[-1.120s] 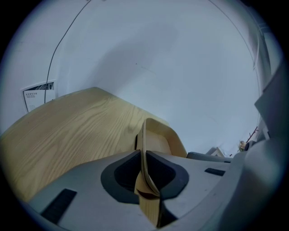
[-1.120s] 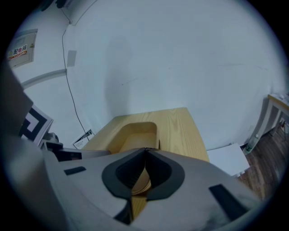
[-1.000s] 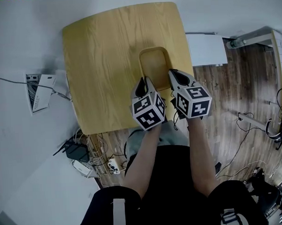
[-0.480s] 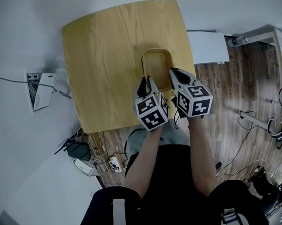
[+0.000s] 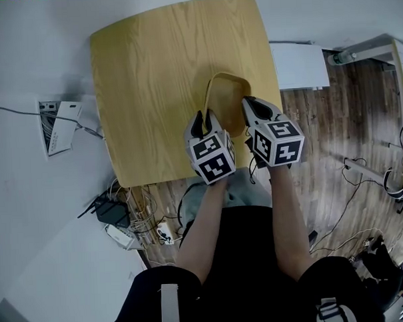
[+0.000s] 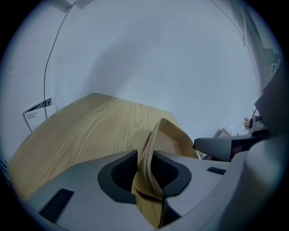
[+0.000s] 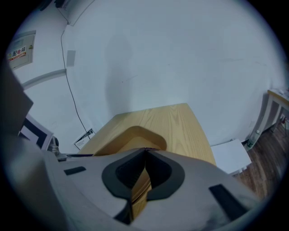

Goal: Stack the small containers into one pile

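A tan container [image 5: 231,102], seemingly more than one nested, stands tilted near the front right of the wooden table [image 5: 151,72], its left rim raised. My left gripper [image 5: 201,121] is at its near left corner. Its jaws are opening, with the thin rim [image 6: 156,135] still running between the pads in the left gripper view. My right gripper [image 5: 251,109] is shut on the near right rim. In the right gripper view its tips [image 7: 145,150] meet over the container wall [image 7: 133,135].
The table's near edge [image 5: 162,181] lies just under both grippers. A white box [image 5: 297,66] stands to the right of the table. Cables and power strips [image 5: 134,226] clutter the floor at lower left. A printed sheet [image 5: 58,126] sits on the left.
The container has tipped, its left rim now higher than before. My left gripper has drawn slightly left and toward me, and its jaws have spread. The right gripper keeps its hold.
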Action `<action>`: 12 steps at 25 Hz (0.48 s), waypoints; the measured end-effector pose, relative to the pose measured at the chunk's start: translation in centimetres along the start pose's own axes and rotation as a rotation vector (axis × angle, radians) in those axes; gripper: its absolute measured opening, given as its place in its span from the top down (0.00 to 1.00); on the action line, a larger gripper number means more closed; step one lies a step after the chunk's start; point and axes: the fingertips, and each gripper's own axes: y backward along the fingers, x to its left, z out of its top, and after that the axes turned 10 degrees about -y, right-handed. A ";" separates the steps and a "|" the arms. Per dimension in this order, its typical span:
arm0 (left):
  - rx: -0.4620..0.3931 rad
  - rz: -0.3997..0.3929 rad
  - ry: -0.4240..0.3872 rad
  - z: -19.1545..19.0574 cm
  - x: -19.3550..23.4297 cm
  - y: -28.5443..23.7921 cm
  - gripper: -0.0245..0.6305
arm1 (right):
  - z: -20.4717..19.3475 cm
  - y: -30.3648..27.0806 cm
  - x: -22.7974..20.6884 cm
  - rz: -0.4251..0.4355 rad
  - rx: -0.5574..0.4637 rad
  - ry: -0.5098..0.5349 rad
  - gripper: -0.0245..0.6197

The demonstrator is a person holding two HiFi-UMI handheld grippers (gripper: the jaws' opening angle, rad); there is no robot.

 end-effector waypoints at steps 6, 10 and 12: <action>0.009 0.000 0.015 -0.6 0.2 0.3 0.82 | -0.2 0.1 0.4 0.010 -0.003 -0.005 0.95; 0.010 0.010 0.009 -0.8 0.9 0.7 0.82 | -0.4 0.1 0.4 0.018 -0.011 -0.022 0.95; 0.010 0.014 0.000 -1.0 1.4 0.9 0.82 | -0.6 0.0 0.7 0.025 -0.013 -0.029 0.95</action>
